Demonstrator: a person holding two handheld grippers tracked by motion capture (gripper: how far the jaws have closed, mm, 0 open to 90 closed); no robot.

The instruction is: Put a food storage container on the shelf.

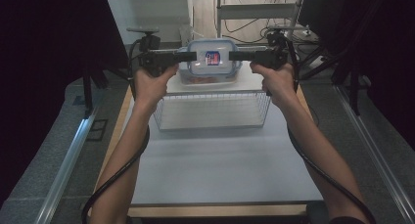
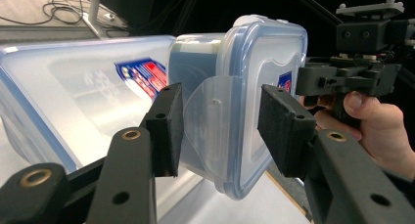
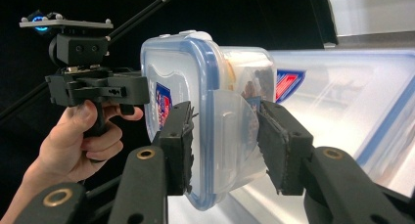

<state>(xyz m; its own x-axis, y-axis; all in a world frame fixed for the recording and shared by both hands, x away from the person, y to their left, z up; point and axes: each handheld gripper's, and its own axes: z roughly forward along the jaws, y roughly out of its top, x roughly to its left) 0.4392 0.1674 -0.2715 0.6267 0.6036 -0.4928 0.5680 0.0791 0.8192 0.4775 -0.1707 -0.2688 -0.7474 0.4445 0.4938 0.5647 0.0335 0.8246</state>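
1. Left tool (image 1: 185,56) and right tool (image 1: 234,55) each clench an end of the lidded container (image 1: 211,57), holding it in the air above a second container (image 1: 208,78)
2. Left, I judge: setting it down, perhaps in the wire basket (image 1: 212,112) on the tabletop (image 1: 215,170)

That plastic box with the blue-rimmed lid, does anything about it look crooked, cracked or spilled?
Nothing stands out. The box is held roughly level between the left gripper and the right gripper, each clamped on a side flap, above the wire basket. Its lid sits flush, with no crack or spill visible.
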